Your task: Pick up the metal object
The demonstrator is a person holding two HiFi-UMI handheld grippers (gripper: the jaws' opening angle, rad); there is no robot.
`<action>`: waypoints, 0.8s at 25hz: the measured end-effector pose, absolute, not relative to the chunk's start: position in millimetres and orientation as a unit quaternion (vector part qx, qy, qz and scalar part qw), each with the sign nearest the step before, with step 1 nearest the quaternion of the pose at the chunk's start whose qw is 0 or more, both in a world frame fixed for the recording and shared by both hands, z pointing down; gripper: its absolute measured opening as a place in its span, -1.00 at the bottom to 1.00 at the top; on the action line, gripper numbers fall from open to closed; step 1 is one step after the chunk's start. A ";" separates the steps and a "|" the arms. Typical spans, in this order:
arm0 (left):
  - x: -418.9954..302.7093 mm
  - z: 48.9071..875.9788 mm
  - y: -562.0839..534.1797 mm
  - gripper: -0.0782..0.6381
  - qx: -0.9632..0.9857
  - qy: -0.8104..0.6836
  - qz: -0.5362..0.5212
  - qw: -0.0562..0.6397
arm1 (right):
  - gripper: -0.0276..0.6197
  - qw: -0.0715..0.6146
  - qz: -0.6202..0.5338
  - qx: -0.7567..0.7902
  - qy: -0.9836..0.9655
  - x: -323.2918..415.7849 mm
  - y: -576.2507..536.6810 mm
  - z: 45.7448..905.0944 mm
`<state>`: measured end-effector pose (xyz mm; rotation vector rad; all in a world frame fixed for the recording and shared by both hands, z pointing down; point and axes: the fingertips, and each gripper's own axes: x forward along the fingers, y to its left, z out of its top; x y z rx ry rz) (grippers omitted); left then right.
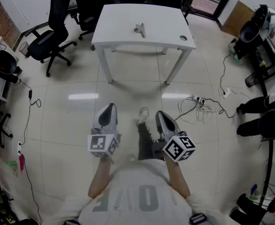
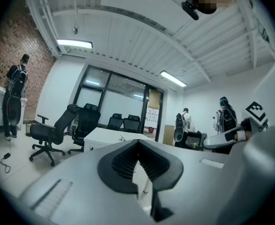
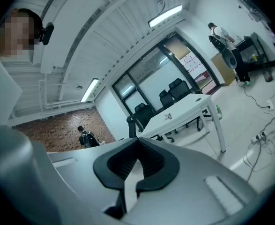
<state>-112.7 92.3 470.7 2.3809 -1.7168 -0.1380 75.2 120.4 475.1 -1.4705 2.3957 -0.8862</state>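
1. Both grippers hang just ahead of my chest. The left gripper (image 1: 110, 107) is clenched on nothing, and the right gripper (image 1: 160, 113) is likewise closed and empty. Each points roughly level at the table (image 1: 118, 32).
2. Open floor (image 1: 128, 90) lies between the grippers and the table, which stands well apart from me.
3. Near the tabletop's middle lies the metal object (image 1: 140, 29), alone. It is straight ahead, between the two grippers' lines and slightly closer to the right one's.
4. Its long axis seems to run roughly away from me at a slight slant, though it is too small to be sure.
5. I judge that I must walk up first, and the jaws must part before either gripper reaches. The right arm has a slim edge.
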 end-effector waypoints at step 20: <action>-31.3 436.0 -289.6 -0.78 0.814 -0.578 -0.033 0.053 | -0.88 0.104 -0.276 -0.412 0.862 81.8 -276.7 438.9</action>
